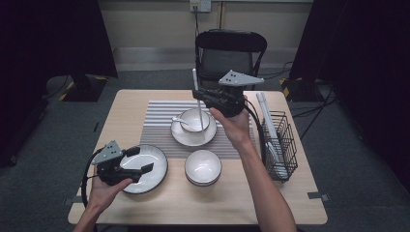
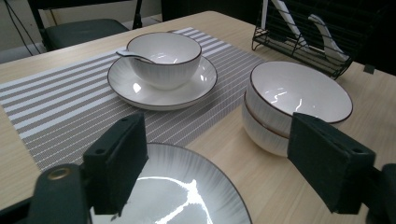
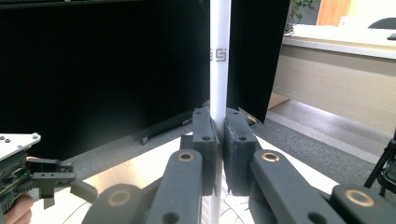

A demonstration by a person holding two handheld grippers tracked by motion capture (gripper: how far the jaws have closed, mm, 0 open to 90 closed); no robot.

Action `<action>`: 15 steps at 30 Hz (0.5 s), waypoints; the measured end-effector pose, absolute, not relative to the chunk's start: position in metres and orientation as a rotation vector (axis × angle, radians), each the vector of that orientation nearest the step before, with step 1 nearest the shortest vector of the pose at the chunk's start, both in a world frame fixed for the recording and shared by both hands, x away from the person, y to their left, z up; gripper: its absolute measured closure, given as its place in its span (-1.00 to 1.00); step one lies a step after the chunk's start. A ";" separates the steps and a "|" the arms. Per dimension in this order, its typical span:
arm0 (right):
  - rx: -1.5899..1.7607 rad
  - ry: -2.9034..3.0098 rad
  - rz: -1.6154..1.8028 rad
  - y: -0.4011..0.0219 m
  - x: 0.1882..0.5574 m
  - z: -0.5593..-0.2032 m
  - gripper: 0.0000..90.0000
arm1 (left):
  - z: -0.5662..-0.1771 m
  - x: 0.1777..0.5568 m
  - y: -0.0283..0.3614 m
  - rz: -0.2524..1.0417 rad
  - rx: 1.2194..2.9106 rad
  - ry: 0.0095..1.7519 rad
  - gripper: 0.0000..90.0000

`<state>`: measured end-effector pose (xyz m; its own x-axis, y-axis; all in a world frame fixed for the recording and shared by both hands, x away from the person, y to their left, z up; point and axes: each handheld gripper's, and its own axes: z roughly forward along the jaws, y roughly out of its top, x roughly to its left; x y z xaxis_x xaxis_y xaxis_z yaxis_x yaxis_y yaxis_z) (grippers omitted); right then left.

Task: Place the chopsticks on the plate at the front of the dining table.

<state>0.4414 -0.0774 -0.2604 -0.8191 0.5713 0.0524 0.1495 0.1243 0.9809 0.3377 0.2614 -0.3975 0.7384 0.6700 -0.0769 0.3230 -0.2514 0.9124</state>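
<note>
The right tongs (image 1: 202, 99) are clamped on a white chopstick (image 1: 197, 99), holding it upright above the bowl with a spoon (image 1: 194, 120) that sits on a saucer (image 1: 193, 137) on the striped mat (image 1: 159, 118); in the right gripper view the stick (image 3: 219, 70) runs straight up between the closed pads. The step in hand looks like setting this chopstick down at the place setting, and doing it well probably means tipping it level, keeping the lower end clear of the bowl's rim and spoon handle, and letting go only once it rests on the mat or saucer. The left tongs (image 1: 143, 160) hang open and empty over the large plate (image 1: 157, 169) at the near left. The stacked bowls (image 1: 203, 167) stand near in front of the saucer, and the wire basket (image 1: 281, 145) with more chopsticks stands at the right edge of the tabletop (image 1: 300, 203), so the right forearm should swing clear of both.
</note>
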 end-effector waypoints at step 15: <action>0.658 2.113 1.765 -0.057 0.434 -0.261 0.89 | -0.380 0.347 0.242 0.388 1.812 0.707 -0.55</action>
